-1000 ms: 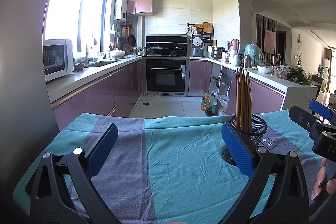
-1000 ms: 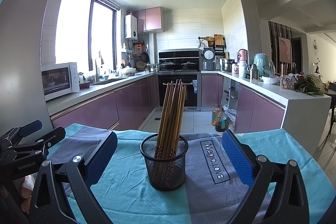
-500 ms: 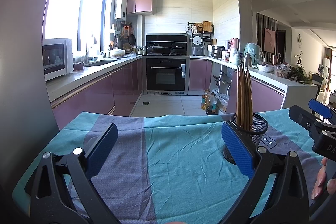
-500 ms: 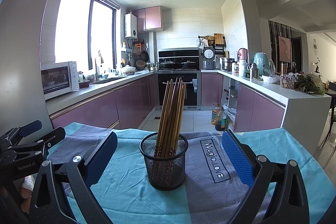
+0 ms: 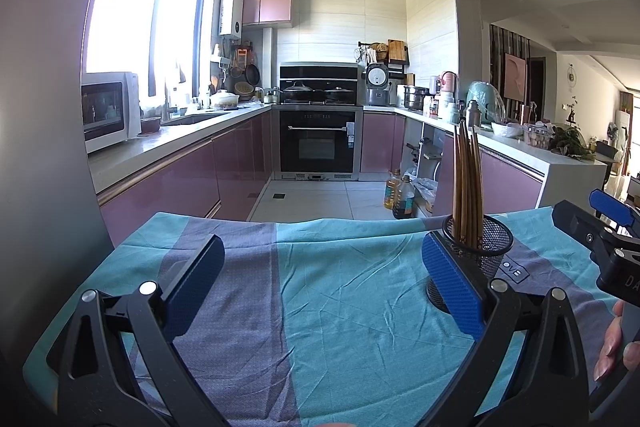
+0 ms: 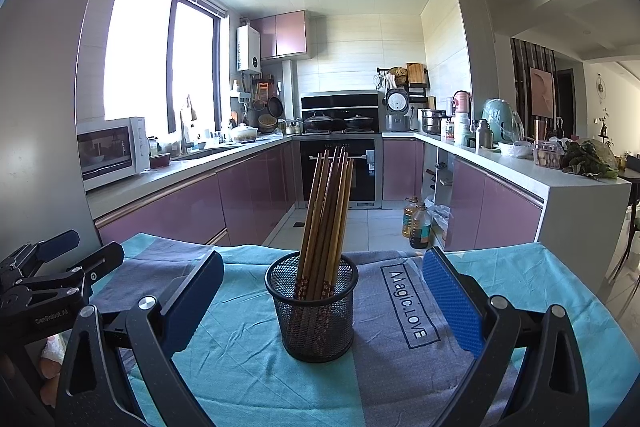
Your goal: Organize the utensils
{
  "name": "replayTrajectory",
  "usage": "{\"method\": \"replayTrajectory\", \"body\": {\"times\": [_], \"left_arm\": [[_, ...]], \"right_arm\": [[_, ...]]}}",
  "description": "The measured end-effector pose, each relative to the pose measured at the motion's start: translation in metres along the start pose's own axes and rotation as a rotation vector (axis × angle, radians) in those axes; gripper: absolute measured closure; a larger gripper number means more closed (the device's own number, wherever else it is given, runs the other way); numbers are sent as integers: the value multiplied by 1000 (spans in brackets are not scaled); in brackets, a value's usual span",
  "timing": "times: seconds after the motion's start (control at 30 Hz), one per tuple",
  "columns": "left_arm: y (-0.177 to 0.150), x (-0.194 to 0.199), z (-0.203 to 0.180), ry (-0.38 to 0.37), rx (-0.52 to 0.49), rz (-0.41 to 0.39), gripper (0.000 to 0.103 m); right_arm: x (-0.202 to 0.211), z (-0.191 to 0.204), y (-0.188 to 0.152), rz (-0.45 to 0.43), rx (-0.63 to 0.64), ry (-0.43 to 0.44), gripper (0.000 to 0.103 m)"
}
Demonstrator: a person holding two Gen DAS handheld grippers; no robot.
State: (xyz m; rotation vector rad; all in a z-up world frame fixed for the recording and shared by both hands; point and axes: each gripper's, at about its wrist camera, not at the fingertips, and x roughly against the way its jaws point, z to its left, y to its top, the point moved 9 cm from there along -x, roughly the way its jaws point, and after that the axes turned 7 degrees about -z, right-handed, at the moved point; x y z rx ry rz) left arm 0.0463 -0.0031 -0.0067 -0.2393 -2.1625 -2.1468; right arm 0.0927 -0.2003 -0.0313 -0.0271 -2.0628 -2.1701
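The right tongs [image 6: 320, 303] hang released, blue pads wide apart, over a counter spread with a teal and grey cloth [image 6: 248, 363]; between the pads, touching neither, stands a black mesh cup [image 6: 316, 311] on the cloth; in it a bundle of brown chopsticks [image 6: 326, 211] stands on end, leaning toward the right rim; just right of the cup the cloth carries the print "Magic.LOVE" [image 6: 410, 305]. The left tongs [image 5: 320, 285] are released too, pads spread over bare cloth; the cup [image 5: 482, 259] sits beside and partly behind their right pad, the chopsticks [image 5: 466, 183] rising above it; whether pad and cup touch I cannot tell. Each pair of tongs shows at the edge of the other's view, well apart; behind the counter lie an oven [image 5: 318, 139], a microwave [image 5: 110, 109] and two oil bottles [image 6: 416, 223] on the floor.
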Motion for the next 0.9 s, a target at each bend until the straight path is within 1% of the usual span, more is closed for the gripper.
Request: {"method": "replayTrajectory", "body": {"times": [0.5, 0.57, 0.67, 0.77, 0.8, 0.87, 0.9], "left_arm": [[-1, -1, -1, -1, -7, 7, 6], [-2, -2, -2, 6, -24, 13, 6], [-6, -5, -2, -4, -25, 32, 6], [-14, -14, 6, -3, -16, 91, 6], [-19, -19, 12, 8, -17, 117, 6], [-28, -28, 22, 34, -20, 160, 6], [-36, -34, 30, 41, -20, 198, 6]], "right_arm": [[-1, -1, -1, 3, 1, -3, 7], [-1, -2, -1, 7, -4, -1, 7], [-4, -10, -6, 27, -2, -12, 7], [-13, -35, -20, 89, -9, -51, 7], [-19, -53, -31, 145, -20, -81, 7], [-29, -82, -47, 220, -24, -143, 7], [-34, -102, -59, 268, -10, -192, 7]]}}
